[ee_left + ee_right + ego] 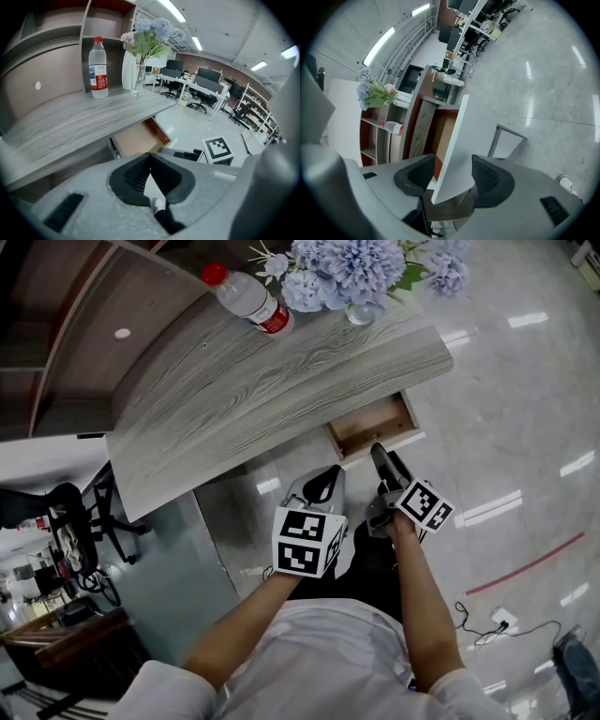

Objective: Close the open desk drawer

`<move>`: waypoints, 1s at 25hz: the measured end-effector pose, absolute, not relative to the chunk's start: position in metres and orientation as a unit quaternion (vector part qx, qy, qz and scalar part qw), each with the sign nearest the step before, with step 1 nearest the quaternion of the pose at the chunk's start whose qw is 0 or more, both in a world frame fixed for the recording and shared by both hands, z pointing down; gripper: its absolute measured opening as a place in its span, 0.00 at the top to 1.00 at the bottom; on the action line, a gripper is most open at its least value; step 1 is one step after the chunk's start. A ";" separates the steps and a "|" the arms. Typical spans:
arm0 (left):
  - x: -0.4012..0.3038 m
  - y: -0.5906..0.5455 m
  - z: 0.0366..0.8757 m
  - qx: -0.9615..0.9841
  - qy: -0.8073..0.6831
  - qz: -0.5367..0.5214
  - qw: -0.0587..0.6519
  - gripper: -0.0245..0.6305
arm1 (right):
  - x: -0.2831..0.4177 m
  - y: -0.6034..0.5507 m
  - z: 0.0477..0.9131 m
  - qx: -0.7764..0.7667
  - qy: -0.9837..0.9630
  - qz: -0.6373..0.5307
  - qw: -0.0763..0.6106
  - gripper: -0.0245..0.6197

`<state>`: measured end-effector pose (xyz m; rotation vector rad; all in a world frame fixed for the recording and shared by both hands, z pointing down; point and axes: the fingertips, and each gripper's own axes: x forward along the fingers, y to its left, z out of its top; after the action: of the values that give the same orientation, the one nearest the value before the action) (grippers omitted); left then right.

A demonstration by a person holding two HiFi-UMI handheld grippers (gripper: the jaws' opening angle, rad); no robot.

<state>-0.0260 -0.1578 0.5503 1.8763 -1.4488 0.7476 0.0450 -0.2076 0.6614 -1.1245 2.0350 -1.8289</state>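
Your right claw [454, 174] stands open astride the front of the drawer [464, 136], which juts from the near edge of the table [234, 399] by its right corner, left claw [150, 159] closed empty; a crooked shove could jam it.

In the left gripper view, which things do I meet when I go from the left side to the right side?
water bottle → flowers → marker cube. The open drawer lies directly below the flowers, so it is left out.
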 end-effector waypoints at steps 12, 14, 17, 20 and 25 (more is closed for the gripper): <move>-0.032 -0.154 0.548 0.715 -0.553 0.284 0.319 0.96 | 0.043 -0.211 0.647 -0.383 0.680 -0.617 0.100 0.71; -0.031 -0.154 0.547 0.716 -0.552 0.283 0.319 0.96 | 0.042 -0.212 0.641 -0.380 0.680 -0.618 0.106 0.71; -0.031 -0.157 0.542 0.718 -0.554 0.280 0.315 0.96 | 0.042 -0.213 0.631 -0.375 0.682 -0.618 0.114 0.71; -0.031 -0.159 0.540 0.720 -0.554 0.279 0.312 0.96 | 0.039 -0.217 0.618 -0.366 0.692 -0.609 0.125 0.72; -0.029 -0.159 0.540 0.720 -0.554 0.278 0.313 0.96 | 0.037 -0.220 0.614 -0.358 0.698 -0.609 0.119 0.72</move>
<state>-0.0288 -0.1592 0.5401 1.8989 -1.4608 0.7328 0.0369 -0.2204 0.6142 -1.0478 2.0408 -1.7795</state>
